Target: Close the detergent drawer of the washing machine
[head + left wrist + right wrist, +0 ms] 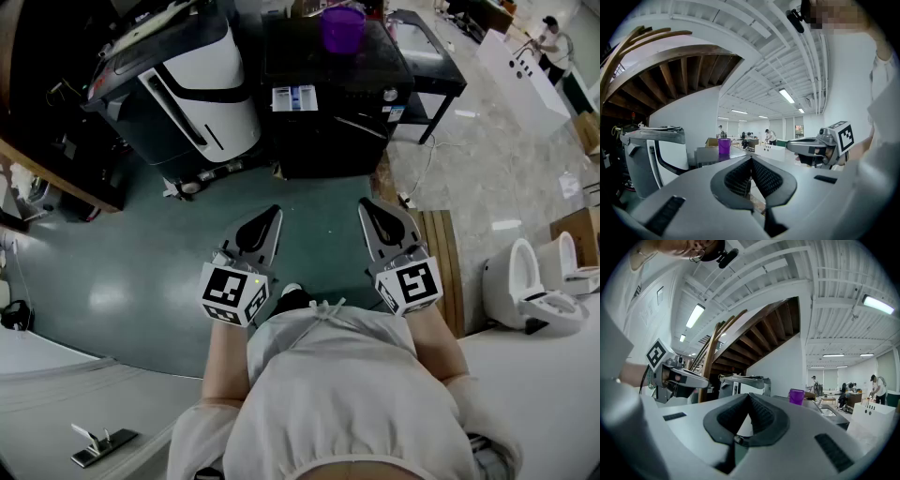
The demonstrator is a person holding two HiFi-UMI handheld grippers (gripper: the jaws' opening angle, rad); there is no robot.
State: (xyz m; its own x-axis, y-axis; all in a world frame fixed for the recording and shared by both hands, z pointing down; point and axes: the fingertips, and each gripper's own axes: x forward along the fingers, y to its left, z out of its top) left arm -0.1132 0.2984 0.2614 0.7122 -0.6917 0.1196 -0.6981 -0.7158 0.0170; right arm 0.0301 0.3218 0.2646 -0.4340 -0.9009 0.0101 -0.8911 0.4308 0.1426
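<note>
Drawer (293,97): pulled out at the left of the washing machine (328,141), far from us. Left gripper (275,213), right gripper (367,205): both pressed together, empty. We should step near, set one tip squarely on the drawer front, and push straight in.

Seen from above, a person holds the left gripper (273,217) and the right gripper (367,208) side by side in front of the body, near each other but apart. Both point forward and slightly toward each other, with bare forearms (225,361) bent out from short pale sleeves. Each gripper's marker cube (232,292) sits at the wrist end, facing up. In each gripper's own view the two jaws meet at their tips with nothing between them, and the other gripper shows level alongside.
</note>
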